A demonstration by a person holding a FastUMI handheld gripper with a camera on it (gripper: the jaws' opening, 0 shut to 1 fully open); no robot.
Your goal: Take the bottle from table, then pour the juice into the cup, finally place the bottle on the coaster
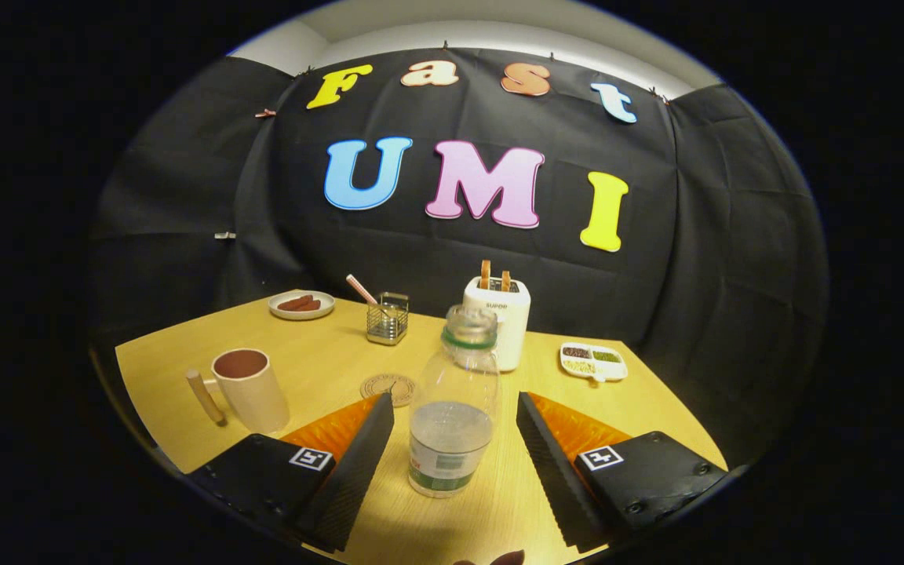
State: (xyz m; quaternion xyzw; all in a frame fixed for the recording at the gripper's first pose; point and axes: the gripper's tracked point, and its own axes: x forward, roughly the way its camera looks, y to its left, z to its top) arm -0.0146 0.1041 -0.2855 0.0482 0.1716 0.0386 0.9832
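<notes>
Standing wide apart, the fingers of the gripper (453,463) flank the bottle (453,408) without touching it; a gap of bare wood shows on each side between pad and plastic. The bottle stands upright on the tabletop (318,369), between the fingers and close to the table's near edge. It is clear plastic, its cap off, with a green ring at the neck, a label around the lower body, and liquid filling roughly the bottom half.

Just beyond the left finger lies the coaster (388,388), a round flat disc with a printed pattern, partly hidden behind that fingertip. Farther left, toward the table's left edge, stands the cup (251,390), a pale mug with a dark inside and a wooden handle sticking out on its left side.

Behind the bottle, near the far edge, sits a white toaster (500,323) with two slices standing up in its slots; the bottle's neck overlaps it. To the toaster's left is a small wire holder (388,318) with a striped stick leaning out of it, and at the far left corner a small plate (301,304) carries some brown food. Near the right edge rests a white divided dish (593,362) holding dark, green and pale contents.
</notes>
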